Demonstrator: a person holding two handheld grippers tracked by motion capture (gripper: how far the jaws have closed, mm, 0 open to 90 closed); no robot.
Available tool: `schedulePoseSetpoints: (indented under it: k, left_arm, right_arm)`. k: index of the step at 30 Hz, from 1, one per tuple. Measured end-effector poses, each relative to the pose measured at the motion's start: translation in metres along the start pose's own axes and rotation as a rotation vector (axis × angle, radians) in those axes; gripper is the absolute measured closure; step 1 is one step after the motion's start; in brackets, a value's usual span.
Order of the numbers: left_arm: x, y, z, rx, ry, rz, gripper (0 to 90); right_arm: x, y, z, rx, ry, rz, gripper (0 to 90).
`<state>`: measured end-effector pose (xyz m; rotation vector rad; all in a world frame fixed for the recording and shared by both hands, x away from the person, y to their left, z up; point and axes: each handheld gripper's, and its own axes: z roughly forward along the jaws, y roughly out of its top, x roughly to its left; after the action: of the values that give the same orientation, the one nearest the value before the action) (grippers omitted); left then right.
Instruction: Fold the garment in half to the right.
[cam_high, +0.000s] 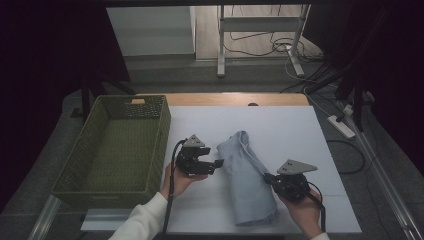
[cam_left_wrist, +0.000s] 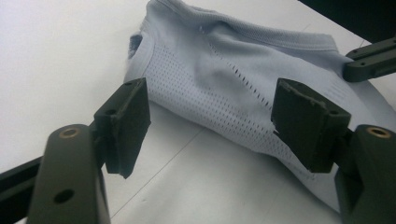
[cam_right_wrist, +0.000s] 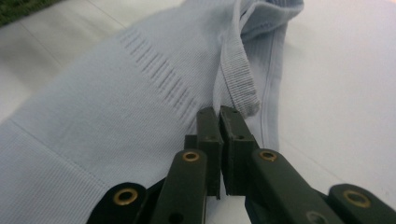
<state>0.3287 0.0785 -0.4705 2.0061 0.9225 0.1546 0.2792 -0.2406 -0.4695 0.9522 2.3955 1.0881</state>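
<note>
On white table (cam_high: 300, 145), shirt (cam_high: 247, 180) is flanked by wide left hand-held gripper (cam_high: 216, 163) and closed, empty right hand-held gripper (cam_high: 266, 176); folds could be dragged apart.

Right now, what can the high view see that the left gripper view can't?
The high view alone takes in the green basket left of the white table, plus the person's hands. The left gripper view alone reveals tiny mesh holes in the pale blue garment, framed by the open left hand-held gripper. Both share the folded garment and the right hand-held gripper.
</note>
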Motion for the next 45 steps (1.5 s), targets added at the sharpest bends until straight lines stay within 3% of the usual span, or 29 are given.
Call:
schedulePoseSetpoints:
  k: [8,14,16,23,25,31,39,42,45]
  left_arm:
    - [0.000,-0.002,-0.001,0.004,-0.002,0.000,29.8]
    - [0.001,-0.003,-0.001,0.006,-0.012,0.002,35.5]
    - [0.001,-0.003,0.000,0.008,-0.026,0.006,41.7]
    - [-0.002,-0.003,0.004,0.004,-0.078,0.028,84.3]
    - [-0.005,-0.001,0.007,0.007,-0.088,0.043,89.1]
    - [-0.018,0.012,0.026,0.020,-0.117,0.105,89.1]
    - [-0.036,0.024,0.055,0.087,-0.128,0.199,89.1]
    - [-0.036,0.023,0.060,0.098,-0.130,0.191,89.1]
    - [-0.034,0.022,0.062,0.108,-0.129,0.177,89.2]
  right_arm:
    - [-0.008,-0.010,0.007,0.084,-0.023,0.015,87.0]
    - [-0.010,-0.014,0.013,0.102,-0.016,0.017,86.9]
    - [-0.010,-0.015,0.014,0.108,-0.017,0.016,86.9]
    - [-0.011,-0.015,0.014,0.110,-0.021,0.017,86.8]
    - [-0.011,-0.015,0.014,0.109,-0.020,0.014,86.8]
    - [-0.011,-0.015,0.015,0.112,-0.022,0.013,86.7]
    - [-0.012,-0.013,0.014,0.105,-0.017,0.014,86.1]
    - [-0.012,-0.013,0.013,0.102,-0.022,0.019,84.1]
    - [-0.012,-0.011,0.010,0.079,-0.038,0.022,74.1]
